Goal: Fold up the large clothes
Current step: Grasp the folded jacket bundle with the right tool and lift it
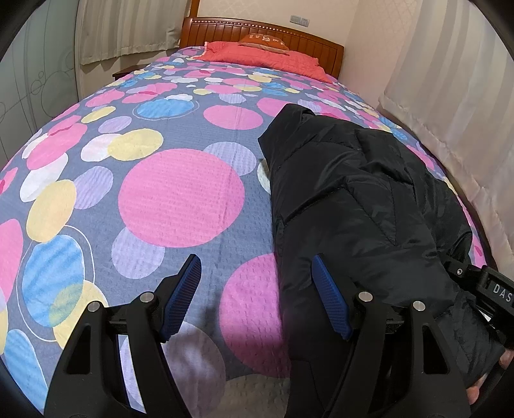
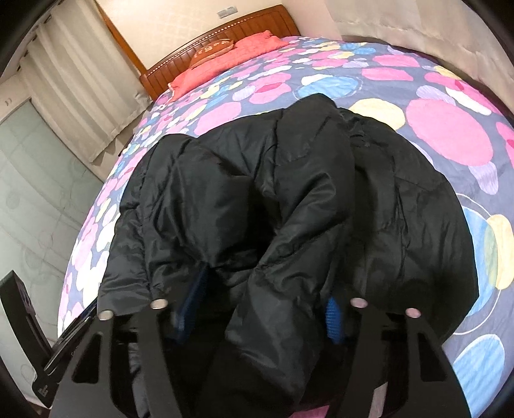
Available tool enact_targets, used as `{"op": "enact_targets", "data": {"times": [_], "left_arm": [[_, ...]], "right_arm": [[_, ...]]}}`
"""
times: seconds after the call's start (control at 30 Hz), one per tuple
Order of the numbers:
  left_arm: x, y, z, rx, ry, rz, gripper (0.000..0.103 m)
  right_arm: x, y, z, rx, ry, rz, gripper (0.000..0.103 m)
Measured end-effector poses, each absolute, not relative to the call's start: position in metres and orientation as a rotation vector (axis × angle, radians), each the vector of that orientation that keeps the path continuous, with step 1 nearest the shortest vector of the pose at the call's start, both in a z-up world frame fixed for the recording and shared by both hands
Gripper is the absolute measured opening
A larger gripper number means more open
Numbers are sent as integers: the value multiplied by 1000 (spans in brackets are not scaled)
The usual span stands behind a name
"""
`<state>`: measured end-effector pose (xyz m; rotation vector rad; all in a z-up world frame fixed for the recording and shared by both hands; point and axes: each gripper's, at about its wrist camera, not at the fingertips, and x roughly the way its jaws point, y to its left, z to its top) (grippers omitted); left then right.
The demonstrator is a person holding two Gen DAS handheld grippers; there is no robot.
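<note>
a home bedroom: bed [image 1: 180, 199], wooden headboard [image 1: 257, 33], curtains [image 1: 128, 29].

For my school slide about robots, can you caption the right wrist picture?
Puffy black padded jacket bunched between the right gripper jaws, on a colourful circle-patterned bedspread.

Jacket [image 1: 353, 199] on bedspread [image 1: 180, 193] toward its right side, pillow [image 1: 266, 56] behind against headboard [image 1: 225, 32]

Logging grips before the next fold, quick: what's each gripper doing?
Left gripper: open, holding nothing, beside the black jacket.
Right gripper: jacket fabric bunched between its jaws; grip uncertain.
</note>
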<state>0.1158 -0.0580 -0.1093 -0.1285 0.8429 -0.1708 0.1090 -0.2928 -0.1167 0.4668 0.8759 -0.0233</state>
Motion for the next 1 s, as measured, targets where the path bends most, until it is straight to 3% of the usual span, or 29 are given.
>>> {"op": "enact_targets", "data": {"times": [0.17,0.33,0.57,1.0], "left_arm": [[116,-59,-110,-127,843,-170,71],[115,-60,-106,-130,841,-184,71],[109,-78,-85,-162,812,-259,71],[125,-180,-110,-1,890,-326,72]], "right_arm": [[110,-286,-113,441,864,6,27],[101,-289,-88,388,778,-3,11],[81,-325,-43,216,655,-129,8],[112,-404,-137,203,844,-236,10]]}}
